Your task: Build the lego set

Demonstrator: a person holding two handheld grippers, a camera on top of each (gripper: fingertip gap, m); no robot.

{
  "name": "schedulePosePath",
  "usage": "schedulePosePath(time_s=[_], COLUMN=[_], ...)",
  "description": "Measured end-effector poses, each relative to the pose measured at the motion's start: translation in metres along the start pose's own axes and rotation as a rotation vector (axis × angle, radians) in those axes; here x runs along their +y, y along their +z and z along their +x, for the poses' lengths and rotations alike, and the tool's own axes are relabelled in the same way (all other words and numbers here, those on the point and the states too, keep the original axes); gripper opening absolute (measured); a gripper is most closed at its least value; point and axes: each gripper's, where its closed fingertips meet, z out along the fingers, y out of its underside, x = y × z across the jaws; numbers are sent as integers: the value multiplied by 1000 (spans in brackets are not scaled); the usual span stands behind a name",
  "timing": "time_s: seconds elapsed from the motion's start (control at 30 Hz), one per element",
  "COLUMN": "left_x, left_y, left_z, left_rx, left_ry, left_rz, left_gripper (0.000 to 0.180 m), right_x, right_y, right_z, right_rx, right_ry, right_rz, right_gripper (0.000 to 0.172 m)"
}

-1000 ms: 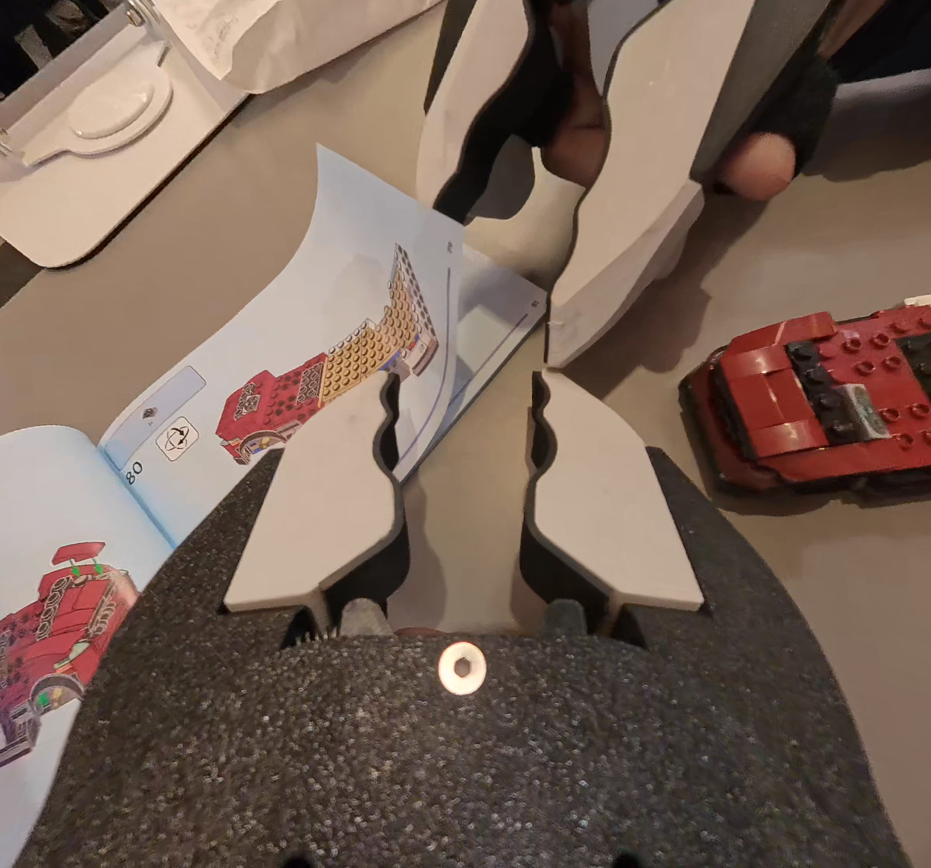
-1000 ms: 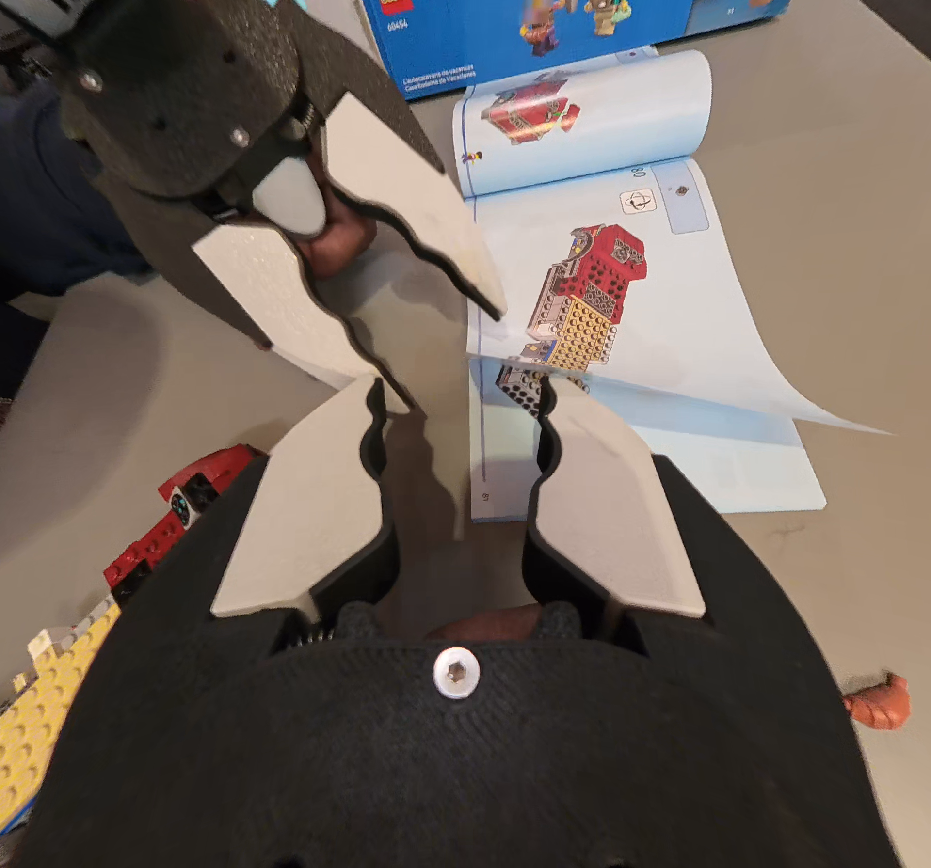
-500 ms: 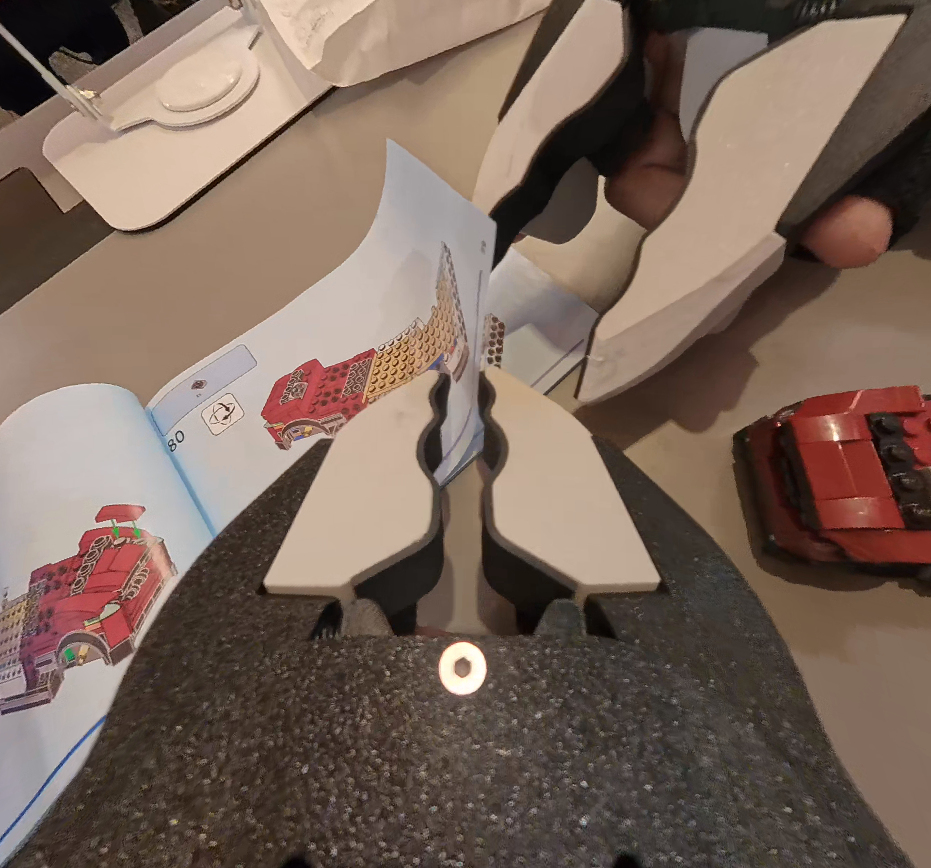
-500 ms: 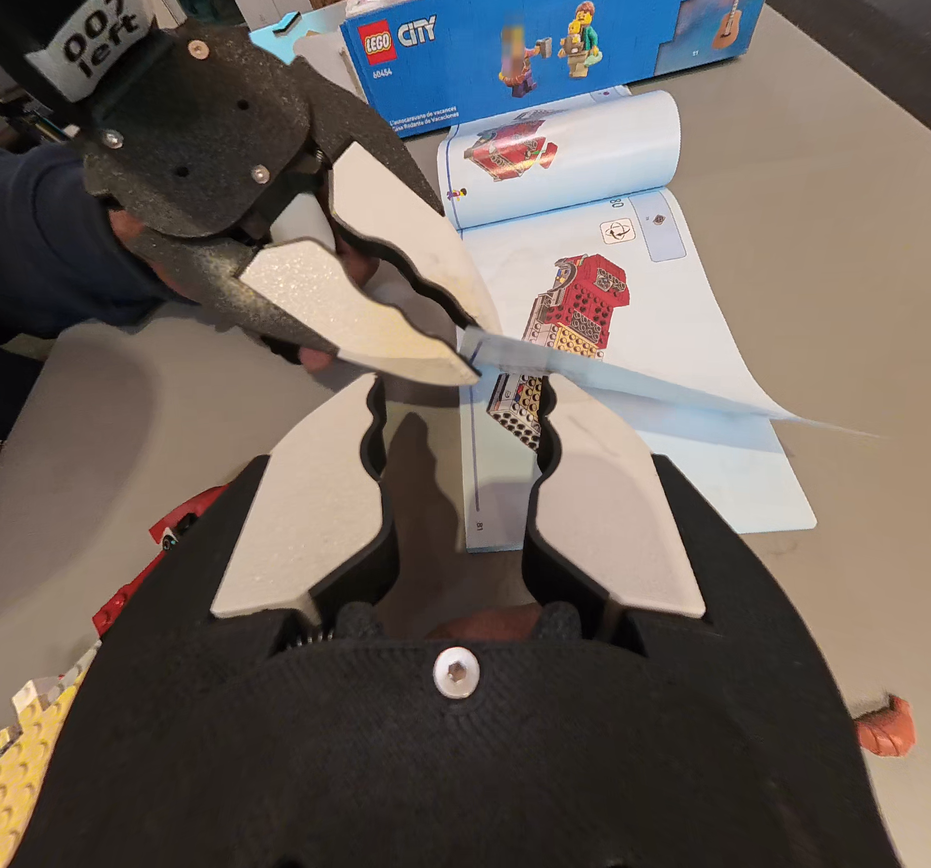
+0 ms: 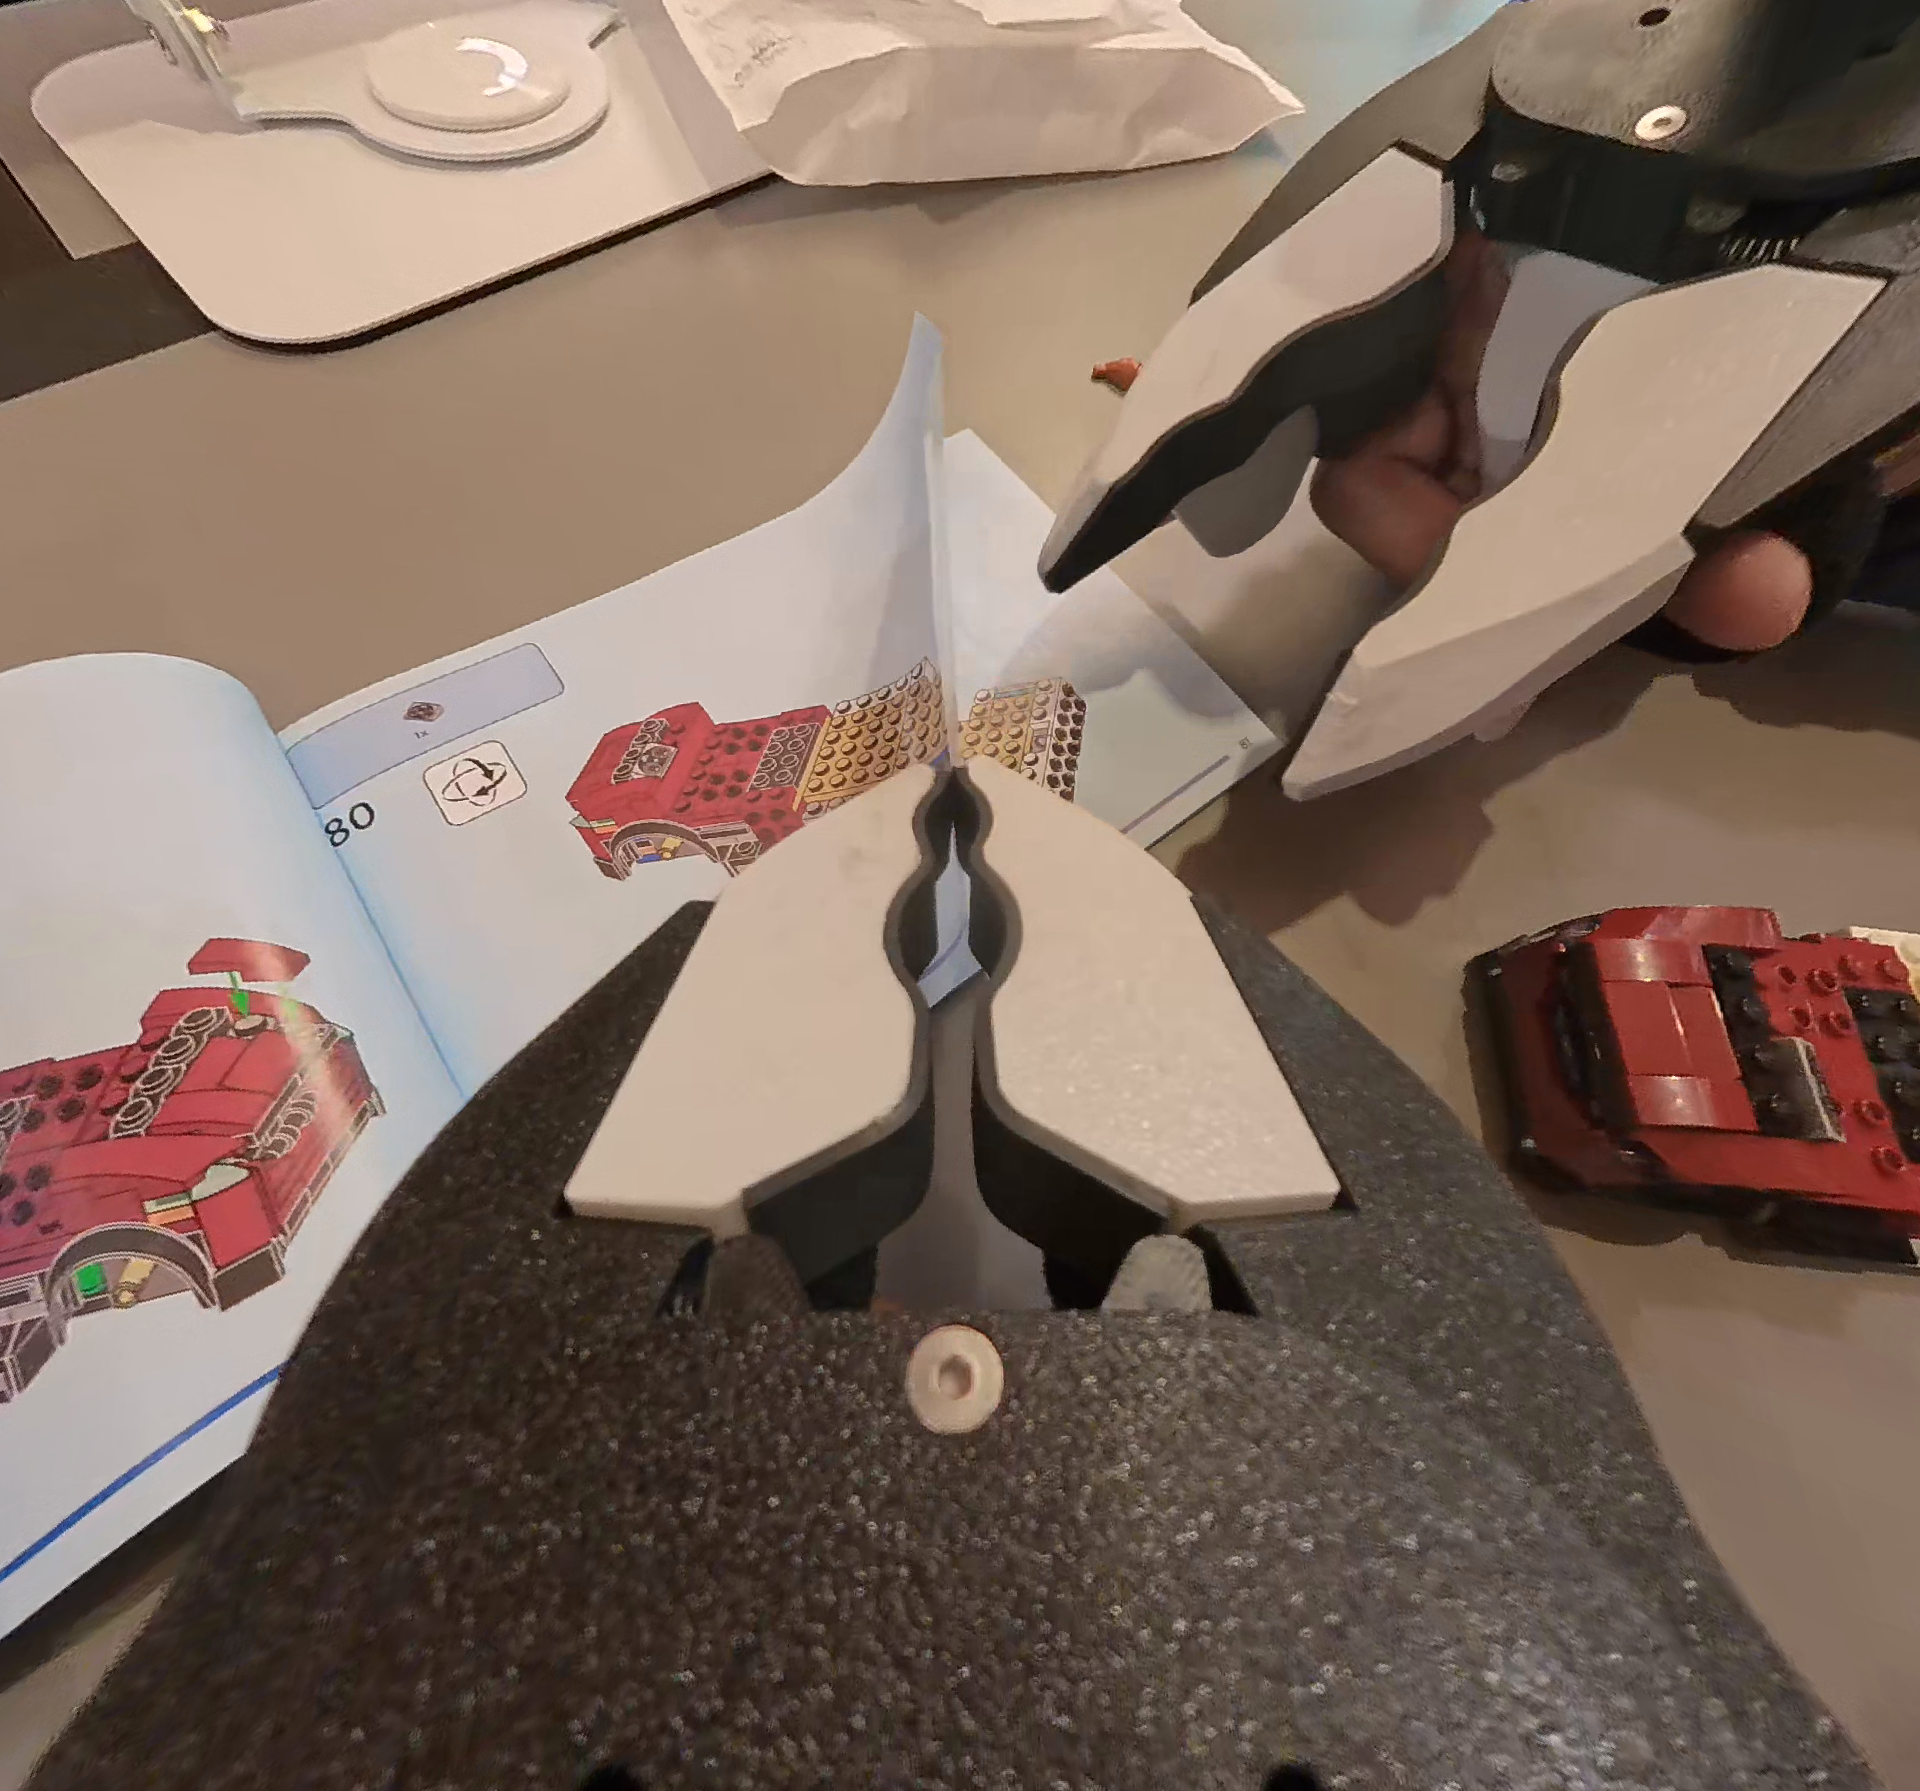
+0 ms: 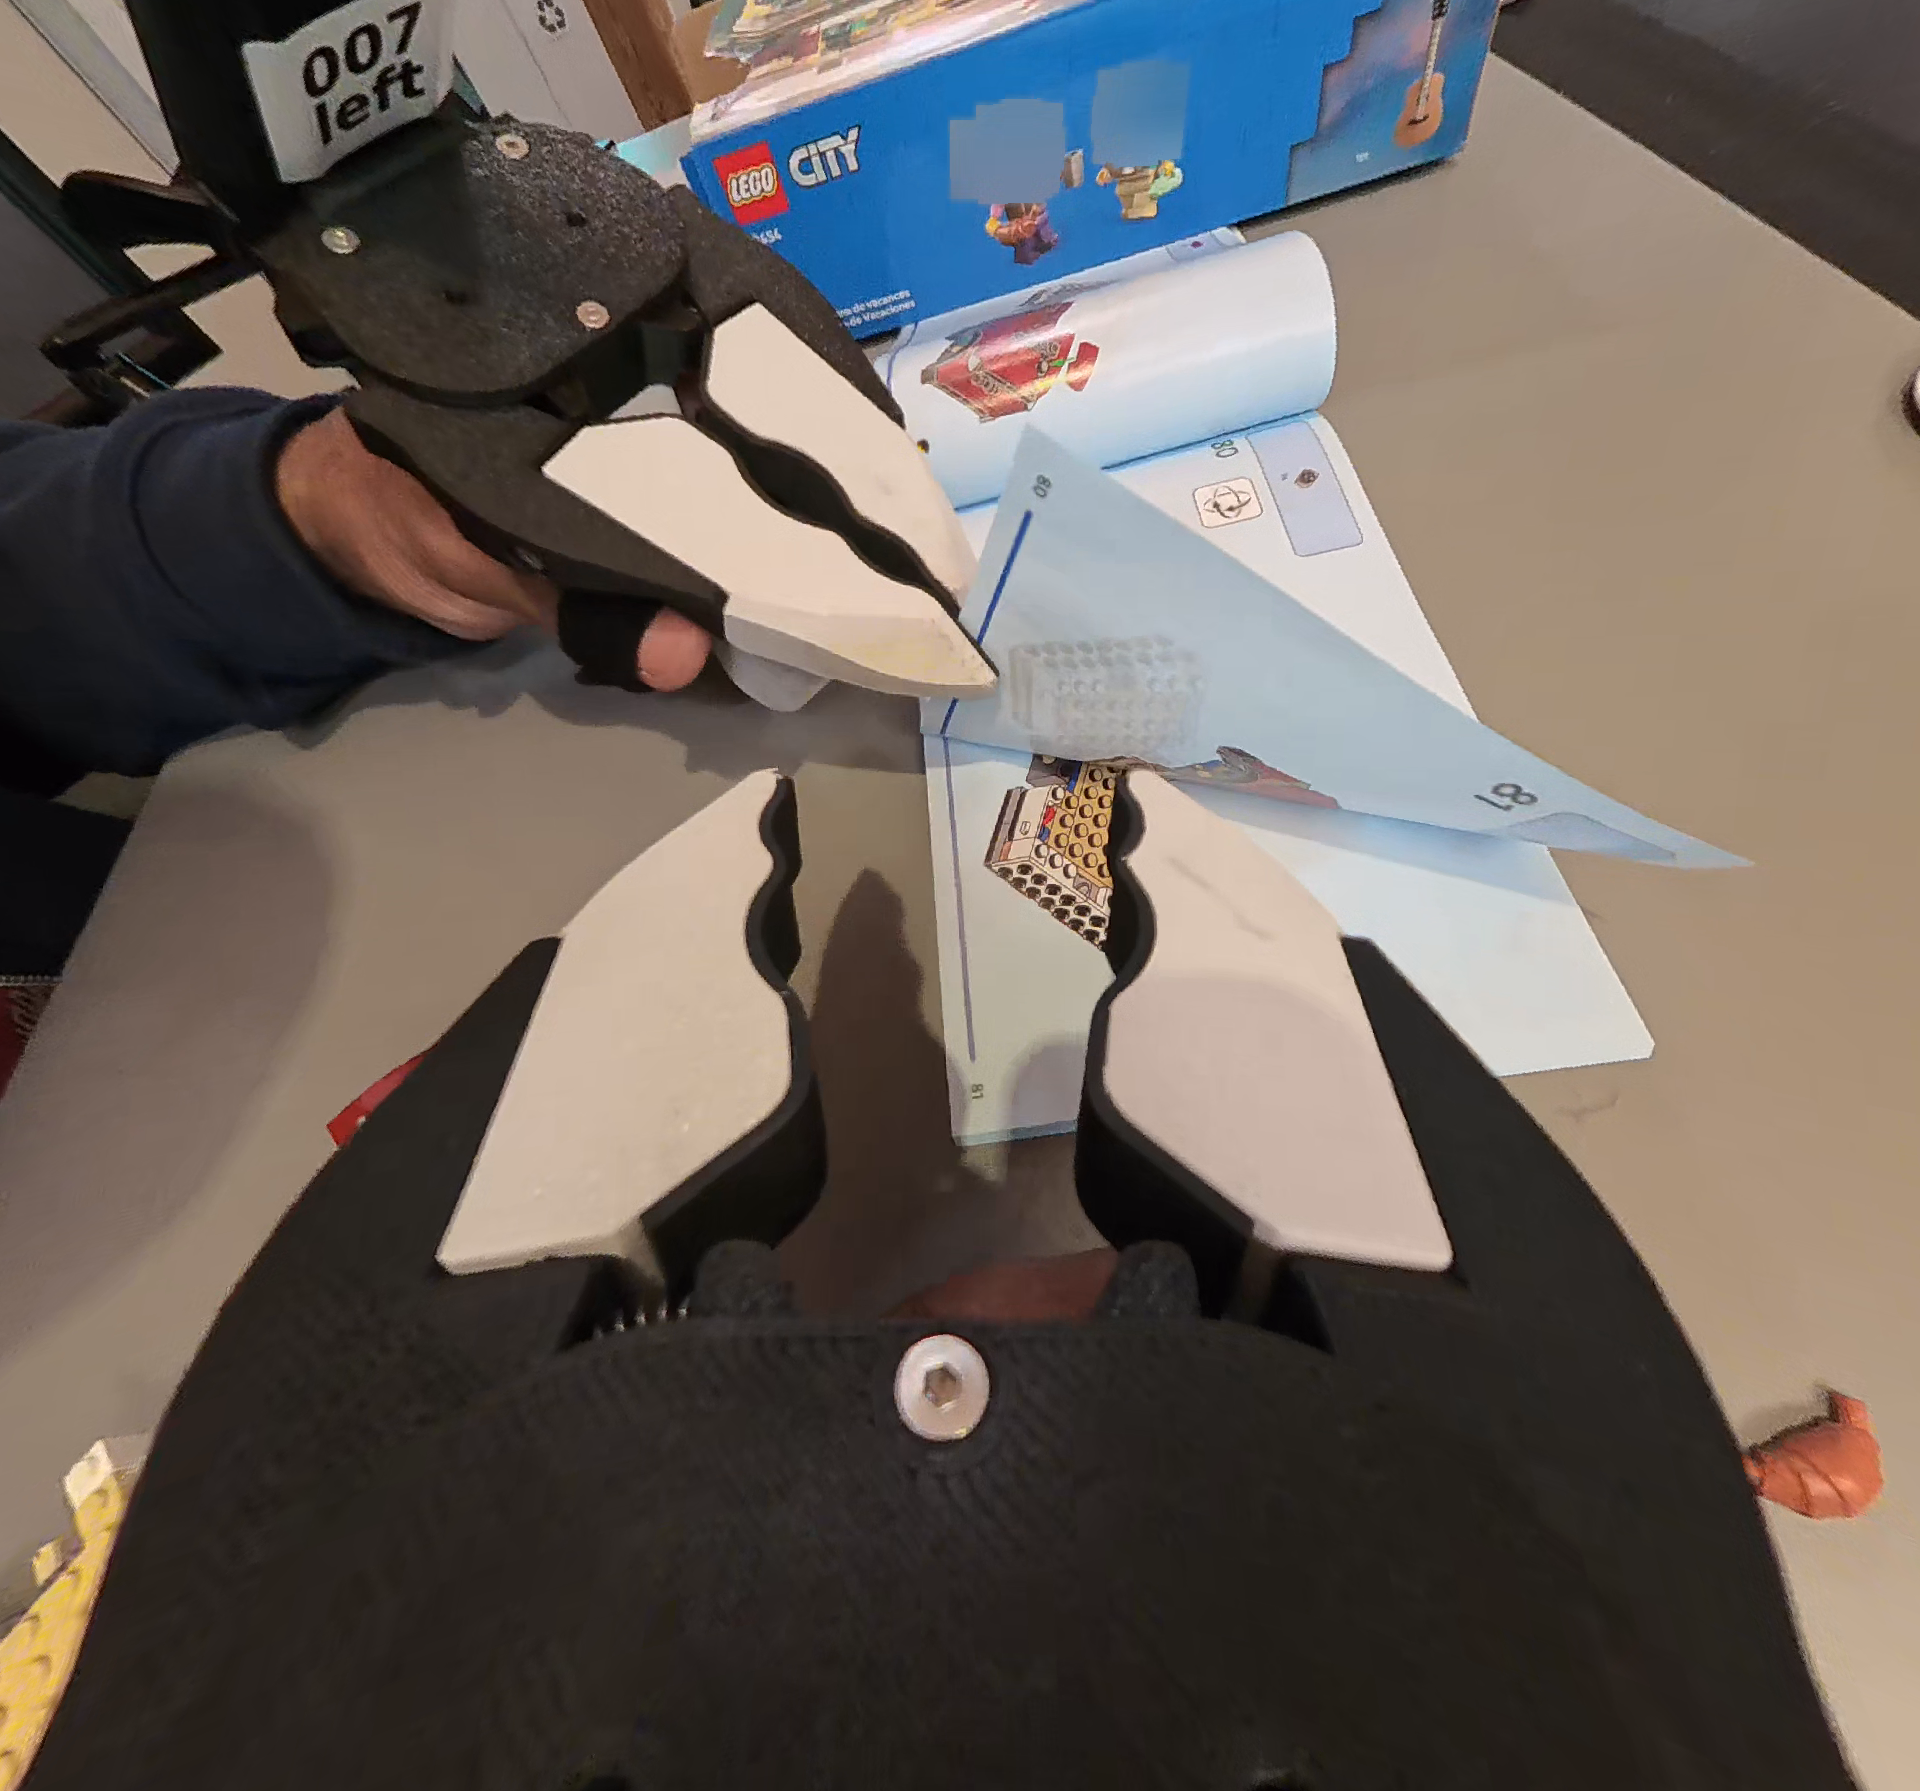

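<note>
Grey counter [image 6: 1662, 370] held booklet [image 6: 1455, 962], frame centre. Left tongs [image 5: 953, 785] pinched its lifted page [image 6: 1247, 681] at the edge: thin, floppy, tears easily. Right tongs [image 6: 951, 796] gaped, empty, nearby.

Writing on 4 things, none quoted:
- white label [image 6: 353, 84] on the left gripper's [image 6: 966, 640] black handle
- blue box [image 6: 1247, 110]: brand logo, lettering
- light-blue booklet [image 5: 436, 910]: page numbers, a part count
- crumpled white paper bag [image 5: 935, 48]: faint print, unreadable
</note>
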Motion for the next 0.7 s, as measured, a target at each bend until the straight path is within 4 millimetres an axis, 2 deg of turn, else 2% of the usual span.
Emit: schedulePosePath(time_s=[0.17, 0.23, 0.3, 0.43, 0.53, 0.6, 0.7], left_x=[0, 0, 2, 16, 20, 19, 18], left_y=[0, 1, 3, 13, 19, 21, 21], left_z=[0, 3, 6, 15, 19, 21, 21], left_rx=[-6, -20, -85, -250, -340, -373, -375], left_ry=[3, 56, 214, 713, 950, 1030, 1026], left_rz=[2, -5, -22, -98, -152, -154, -151], left_gripper=[0, 0, 0, 0, 0, 0, 0], right_x=[-1, 0, 11, 46, 53, 55, 56], right_y=[-1, -2, -3, -17, -24, -26, -25], right_z=[2, 3, 7, 25, 24, 22, 23], right_rx=[9, 31, 93, 323, 389, 391, 381], right_ry=[13, 0, -38, -230, -294, -293, -268], right_rz=[8, 4, -62, -264, -285, -290, -298], right_gripper=[57, 57, 56, 56, 54, 52, 52])
